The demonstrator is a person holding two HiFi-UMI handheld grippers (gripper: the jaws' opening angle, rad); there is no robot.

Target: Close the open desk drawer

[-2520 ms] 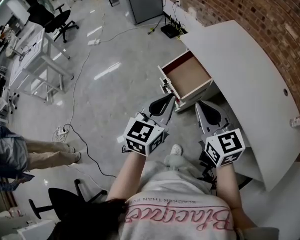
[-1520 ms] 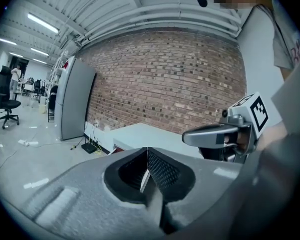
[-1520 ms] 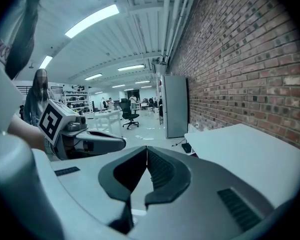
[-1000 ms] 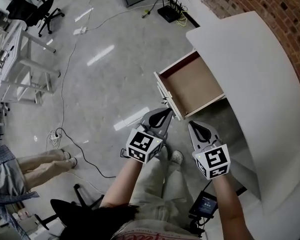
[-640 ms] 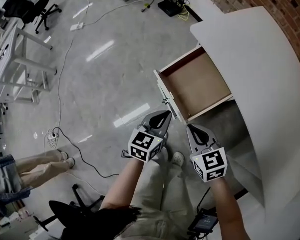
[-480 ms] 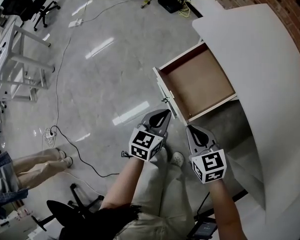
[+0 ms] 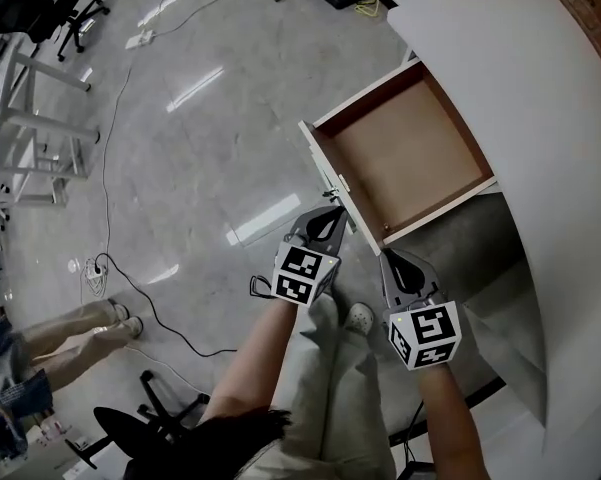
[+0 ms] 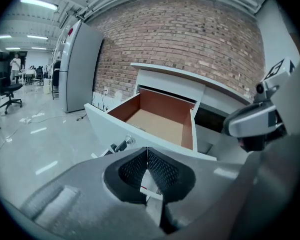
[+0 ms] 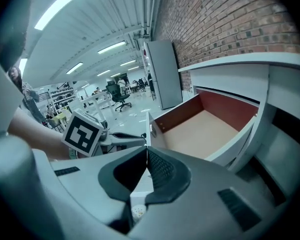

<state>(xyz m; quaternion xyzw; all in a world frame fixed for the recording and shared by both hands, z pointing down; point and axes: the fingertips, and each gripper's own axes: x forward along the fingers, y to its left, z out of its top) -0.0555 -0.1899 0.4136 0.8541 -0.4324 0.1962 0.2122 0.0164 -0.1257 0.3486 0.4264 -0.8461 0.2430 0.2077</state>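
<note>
The drawer (image 7: 405, 153) stands pulled well out from the front edge of the white desk (image 7: 540, 88), its brown bottom bare and its white front panel facing the floor (image 7: 180, 168). A small metal fitting (image 8: 126, 141) projects from the outer face of that panel. The left gripper (image 7: 334, 214) is clenched, jaws together with nothing between them. Its tips lie just beside the outer face of the panel, near the panel's end closest to the person; contact cannot be confirmed. The right gripper (image 7: 390, 259) is likewise clenched and empty. It sits just below the drawer's near front corner, and in the right gripper view the closed jaws point at the panel seen almost edge-on. The two grippers are near one another, one on either side of that corner, each pointing somewhat downward. A marker cube (image 7: 304, 273) sits at the rear of the left gripper and another (image 7: 425, 336) on the right. The desk backs onto a brick wall (image 8: 189, 39), with a grey cabinet (image 8: 82, 69) further along it. A black cable (image 7: 130, 268) trails across the floor, well clear of the desk.
</note>
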